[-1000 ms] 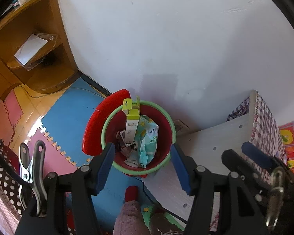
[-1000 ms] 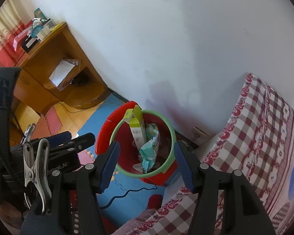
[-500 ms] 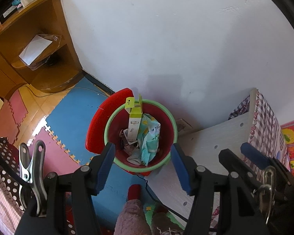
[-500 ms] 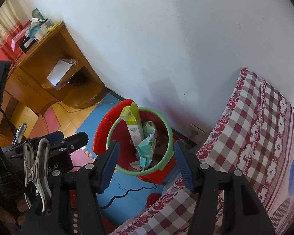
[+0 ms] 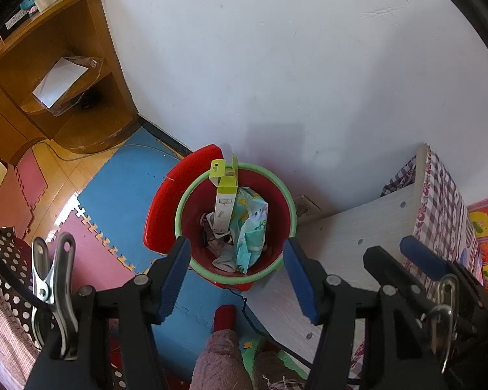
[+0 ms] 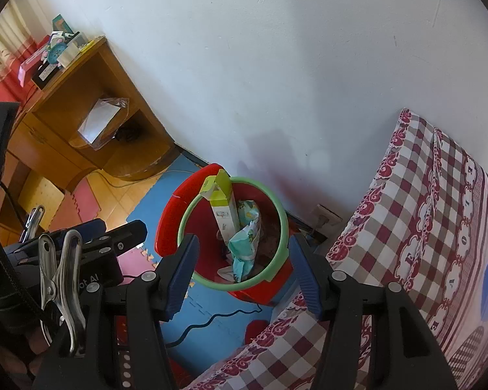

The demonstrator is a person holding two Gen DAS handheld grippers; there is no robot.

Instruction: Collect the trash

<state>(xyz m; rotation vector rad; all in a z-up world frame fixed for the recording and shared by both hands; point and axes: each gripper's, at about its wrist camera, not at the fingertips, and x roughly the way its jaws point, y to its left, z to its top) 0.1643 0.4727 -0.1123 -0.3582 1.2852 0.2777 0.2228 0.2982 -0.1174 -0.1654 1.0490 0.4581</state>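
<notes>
We held both tongs – left [image 5: 236, 274], right [image 6: 244, 271] – jaws apart, empty, above red bin [image 5: 278, 201] holding trash [image 5: 249, 227].

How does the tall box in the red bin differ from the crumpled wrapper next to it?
The tall box is stiff, yellow-green and white, and stands leaning, its top above the green rim. The crumpled wrapper is soft, teal and printed, and lies lower. Both are inside the red bin.
</notes>
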